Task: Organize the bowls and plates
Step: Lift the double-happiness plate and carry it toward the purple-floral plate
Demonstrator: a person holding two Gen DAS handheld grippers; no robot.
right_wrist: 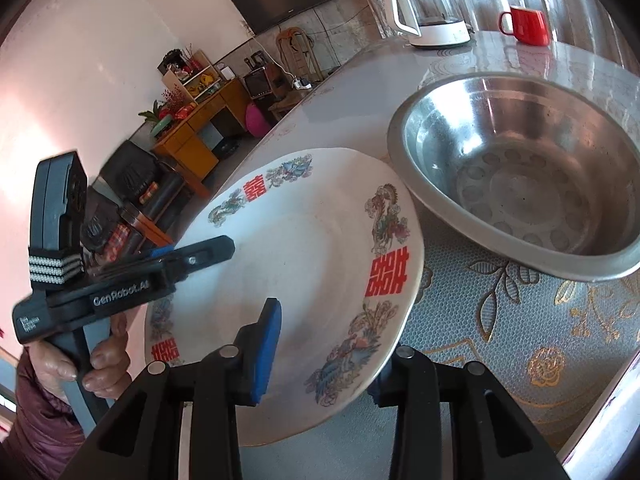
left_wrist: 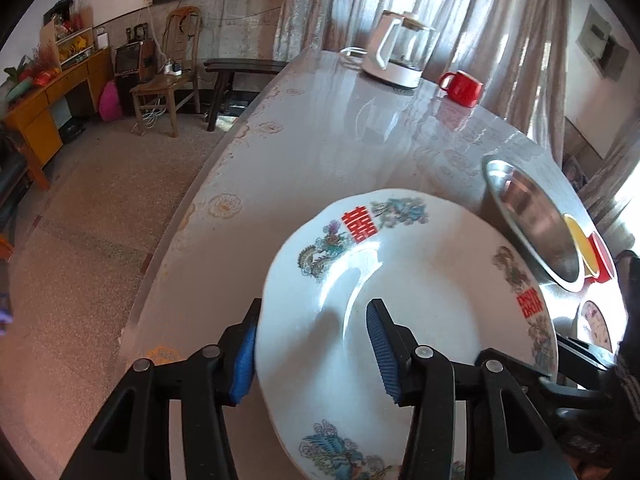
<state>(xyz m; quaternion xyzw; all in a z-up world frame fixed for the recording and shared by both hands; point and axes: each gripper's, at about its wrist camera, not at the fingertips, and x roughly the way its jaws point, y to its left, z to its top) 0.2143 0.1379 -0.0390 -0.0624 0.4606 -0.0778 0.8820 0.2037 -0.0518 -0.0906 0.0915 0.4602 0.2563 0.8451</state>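
A white plate (left_wrist: 420, 300) with red characters and dragon patterns is held tilted above the table, also in the right wrist view (right_wrist: 312, 264). My left gripper (left_wrist: 316, 348) is shut on the plate's left rim, one blue pad under it, one on top. My right gripper (right_wrist: 328, 356) is shut on the plate's near right rim; one finger is hidden behind the plate. The left gripper (right_wrist: 168, 264) shows in the right wrist view on the plate's far side. A steel bowl (right_wrist: 520, 176) sits on the table just right of the plate, also in the left wrist view (left_wrist: 532, 224).
A white kettle (left_wrist: 400, 50) and a red mug (left_wrist: 462, 87) stand at the table's far end. Red and yellow dishes (left_wrist: 592, 256) lie beyond the steel bowl. The table (left_wrist: 320, 140) has a patterned cloth; its edge drops off on the left to the floor.
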